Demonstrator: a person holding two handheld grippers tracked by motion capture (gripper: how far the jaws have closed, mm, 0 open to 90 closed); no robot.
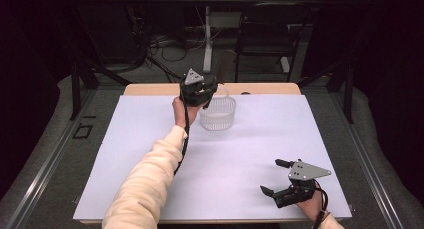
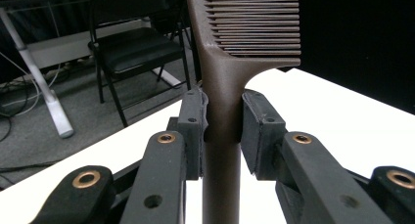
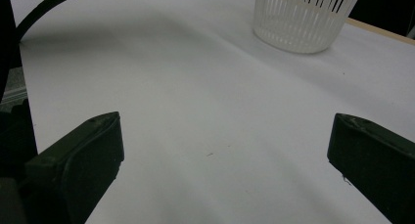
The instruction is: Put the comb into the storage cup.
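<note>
Left tool, held above the left rim of the white basket at the far middle of the bench; right tool at the near right, just above the white sheet. In the high view the left tool's load is hidden behind its body and grey three-cornered plate. The left gripper view resolves it: a dark brown comb, matt and smooth, stands upright with its slim handle clamped between the two black pads, its fine parallel teeth running to the right above the grip. That view also shows a folding chair on the grey floor beyond the bench edge. The right gripper view shows the right tool with its jaws spread wide and nothing between them, and farther off the basket in detail: round, tapered, of white plastic with narrow vertical slots in its wall.
</note>
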